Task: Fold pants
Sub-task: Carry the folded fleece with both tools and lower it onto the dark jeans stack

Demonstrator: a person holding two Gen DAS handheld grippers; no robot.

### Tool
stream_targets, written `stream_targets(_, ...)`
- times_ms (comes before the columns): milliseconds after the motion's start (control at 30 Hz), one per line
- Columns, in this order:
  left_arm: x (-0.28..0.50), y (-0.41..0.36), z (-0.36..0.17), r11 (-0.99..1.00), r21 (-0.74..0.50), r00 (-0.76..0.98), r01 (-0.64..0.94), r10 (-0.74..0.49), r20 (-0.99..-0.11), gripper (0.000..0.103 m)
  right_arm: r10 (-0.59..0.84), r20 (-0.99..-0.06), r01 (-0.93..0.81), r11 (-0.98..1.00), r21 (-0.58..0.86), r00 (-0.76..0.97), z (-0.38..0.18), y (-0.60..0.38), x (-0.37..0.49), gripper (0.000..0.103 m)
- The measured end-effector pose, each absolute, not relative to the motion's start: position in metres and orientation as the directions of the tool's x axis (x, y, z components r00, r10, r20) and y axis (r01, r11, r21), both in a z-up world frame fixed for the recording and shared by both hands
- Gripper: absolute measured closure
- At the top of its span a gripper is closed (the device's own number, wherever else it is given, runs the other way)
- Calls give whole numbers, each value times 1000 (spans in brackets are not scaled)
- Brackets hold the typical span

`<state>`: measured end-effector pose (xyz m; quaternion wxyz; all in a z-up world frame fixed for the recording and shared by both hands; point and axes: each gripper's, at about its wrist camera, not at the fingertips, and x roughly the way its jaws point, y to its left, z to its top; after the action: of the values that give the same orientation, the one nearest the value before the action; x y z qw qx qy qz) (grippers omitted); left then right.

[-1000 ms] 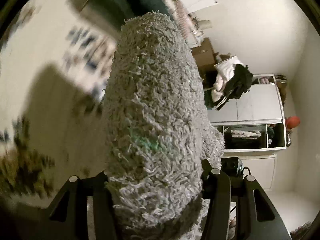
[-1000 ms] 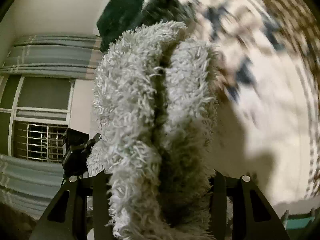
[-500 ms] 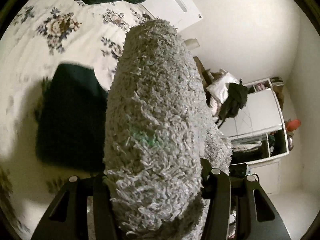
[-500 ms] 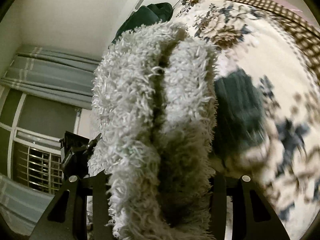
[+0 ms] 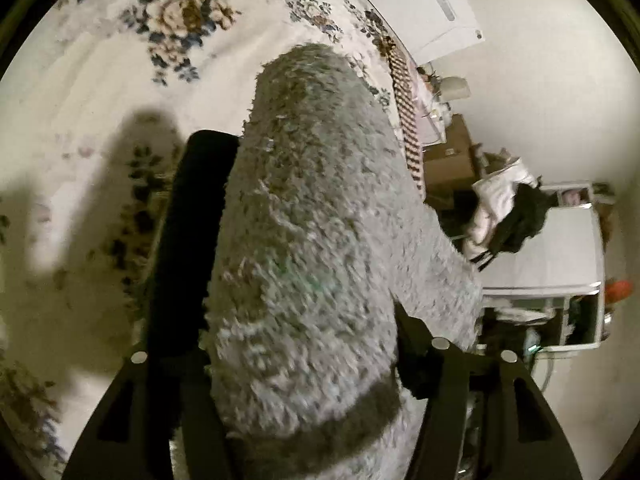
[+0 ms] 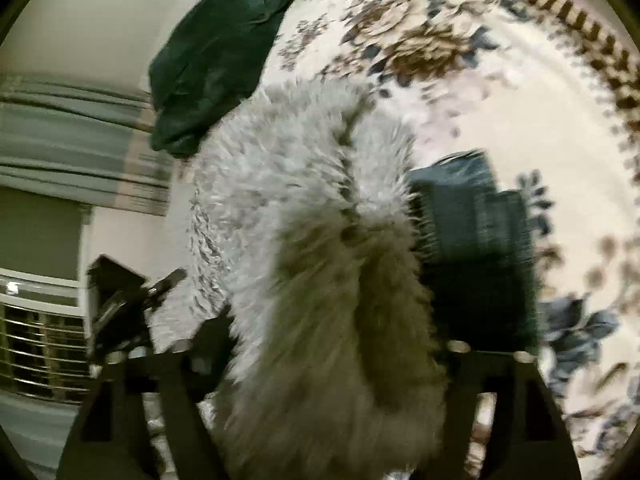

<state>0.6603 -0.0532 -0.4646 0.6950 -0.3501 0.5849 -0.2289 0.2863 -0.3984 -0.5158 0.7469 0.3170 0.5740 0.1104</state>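
Note:
The grey fluffy pants (image 5: 312, 248) fill the middle of the left wrist view, bunched between the fingers of my left gripper (image 5: 304, 344), which is shut on them. In the right wrist view the same pants (image 6: 320, 264) are bunched in a thick fold in my right gripper (image 6: 328, 356), also shut on them. Both hold the fabric above the floral bedspread (image 5: 100, 80). A dark folded garment (image 5: 188, 240) lies on the bed just behind the pants; it also shows in the right wrist view (image 6: 476, 256).
A dark green garment (image 6: 216, 56) is heaped at the far edge of the bedspread (image 6: 500, 100). White shelving (image 5: 560, 256) with clothes piled on it stands beside the bed. Curtains and a barred window (image 6: 40, 344) are on the left of the right wrist view.
Both grippers have moved across the bed with the pants still held. The dark folded garment has come closer and now lies right behind the pants.

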Motion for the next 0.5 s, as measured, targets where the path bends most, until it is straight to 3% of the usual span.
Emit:
stream_targets(133, 640, -66, -433, 807, -591, 251, -8, -571, -782, 22, 369, -870, 174, 882, 439, 326, -488, -399, 282, 8)
stream_targets(300, 604, -90, -390, 935, -346, 329, 73, -350, -877, 21, 91, -929, 152, 976, 154, 358, -432, -366, 240, 0)
stream_targets(500, 571, -108, -352, 982, -140, 419, 125, -181, -890, 21, -160, -883, 203, 976, -76, 441, -372, -332, 178, 0)
